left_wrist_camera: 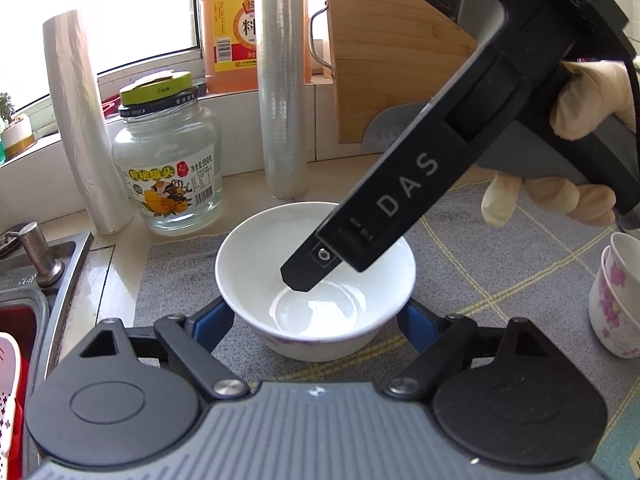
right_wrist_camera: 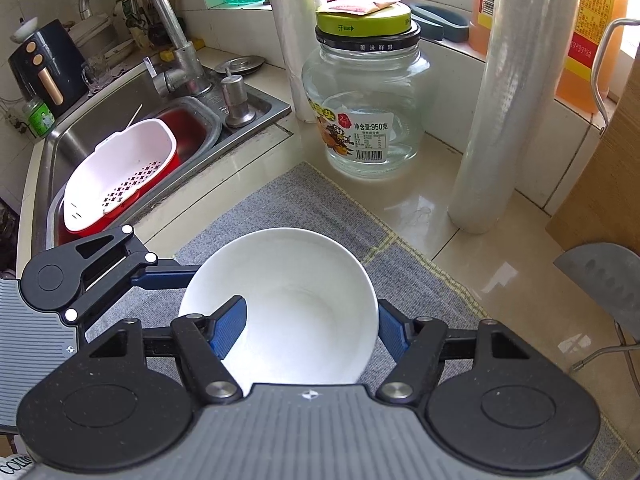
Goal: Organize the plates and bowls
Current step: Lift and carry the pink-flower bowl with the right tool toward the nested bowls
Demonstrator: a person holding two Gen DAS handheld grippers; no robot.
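Jaws on my left gripper (left_wrist_camera: 314, 320) stand about half open, one on each side of the white bowl (left_wrist_camera: 256, 264), and the blue pads (left_wrist_camera: 212, 320) look to press on its outer wall low down, so I think they have hold of it. On my right gripper (right_wrist_camera: 310, 330) the jaws are open and hold nothing. One blue pad hangs inside the bowl, and the other sits just outside its far wall. A gloved hand (left_wrist_camera: 580, 100) holds that gripper. The bowl sits upright on the grey mat (right_wrist_camera: 280, 200), right in front of both grippers, and it is empty. I think it is hard, smooth and shiny, so it could slip. It will not bend, and it could chip or crack if I bump it or let it drop. It looks a bit heavy for its size. I would take it by the rim, one pad in and one pad out, or hug it under the rim from both sides. Off to the side, two flowered bowls (left_wrist_camera: 616, 296) sit one inside the other, so I guess that is where this one goes. Further back on the table (right_wrist_camera: 420, 208) stands a glass jar (right_wrist_camera: 368, 112), near enough to knock, so I would lift slowly.
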